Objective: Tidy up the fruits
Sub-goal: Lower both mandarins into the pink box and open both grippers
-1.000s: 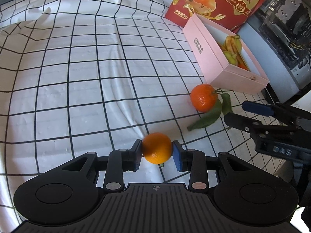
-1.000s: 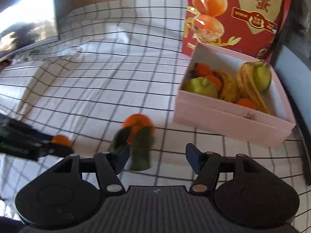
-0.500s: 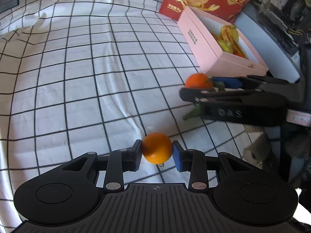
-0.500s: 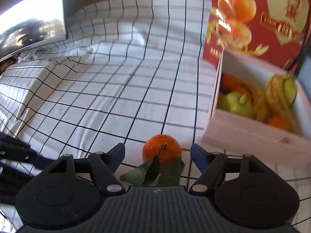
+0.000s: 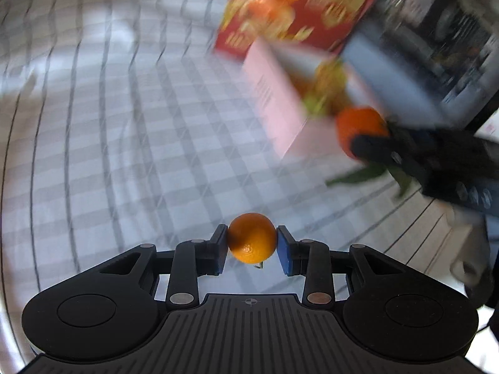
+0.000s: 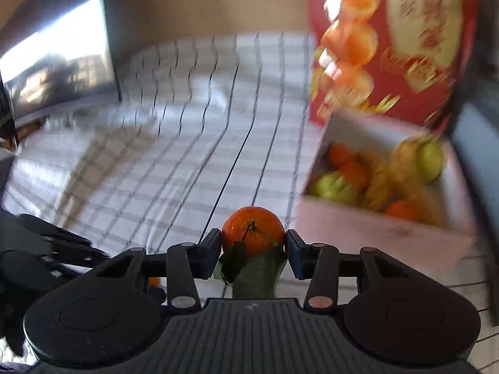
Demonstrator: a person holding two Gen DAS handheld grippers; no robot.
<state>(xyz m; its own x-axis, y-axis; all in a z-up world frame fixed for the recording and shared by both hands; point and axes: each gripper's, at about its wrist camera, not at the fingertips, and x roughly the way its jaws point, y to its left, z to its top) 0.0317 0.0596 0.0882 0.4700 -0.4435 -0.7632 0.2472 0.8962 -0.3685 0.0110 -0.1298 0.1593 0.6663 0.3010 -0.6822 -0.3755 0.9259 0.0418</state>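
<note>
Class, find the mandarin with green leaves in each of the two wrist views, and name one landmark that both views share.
Left wrist view: the leafy mandarin is at the right, mid-height, held by the right hand-held gripper, in front of the pink box.
Right wrist view: the mandarin sits low at centre, clamped between that gripper's pads, leaves hanging below.
Shared landmark: the pink box of fruit.

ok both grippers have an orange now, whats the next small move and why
Probably carry the right gripper forward and right until its leafy orange is over the pink box. Its jaws have just closed on that fruit, the box sits close ahead, open, with fruit inside. The left gripper pinches the plain orange and could follow.
</note>
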